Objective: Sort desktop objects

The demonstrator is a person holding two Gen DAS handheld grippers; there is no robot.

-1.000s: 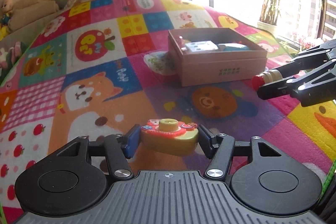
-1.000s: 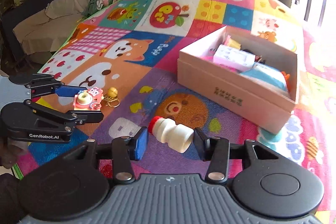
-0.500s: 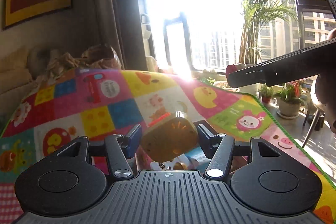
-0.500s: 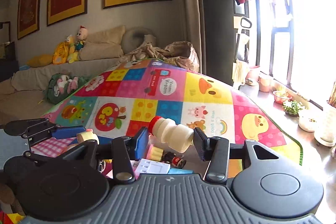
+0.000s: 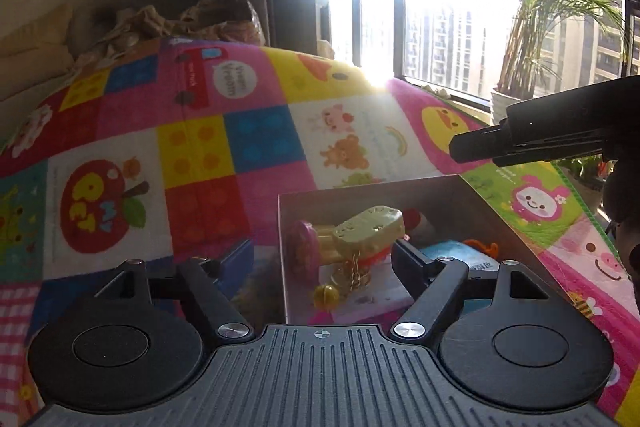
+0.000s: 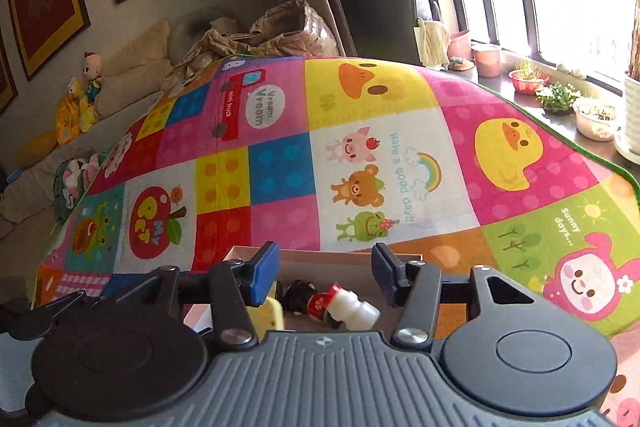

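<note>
Both grippers hang over the open cardboard box (image 5: 420, 195) on the colourful play mat. My left gripper (image 5: 320, 259) is open; the yellow toy keychain (image 5: 368, 233) lies free in the box between and beyond its fingers, its chain and gold bell (image 5: 326, 293) hanging below. My right gripper (image 6: 324, 275) is open; the small white bottle with a red cap (image 6: 348, 309) lies in the box (image 6: 320, 257) below it, next to a dark small toy (image 6: 298, 297). The right gripper's fingers show in the left wrist view (image 5: 540, 139).
The play mat (image 6: 360, 163) covers the floor. A sofa with cushions and plush toys (image 6: 84, 95) stands at the back left. Plant pots (image 6: 596, 119) line the window sill at right. The box also holds a blue packet (image 5: 456, 255) and white cards.
Both grippers have opened over the box. The yellow keychain toy has dropped from the left gripper and the white bottle from the right gripper; both now lie in the box.
</note>
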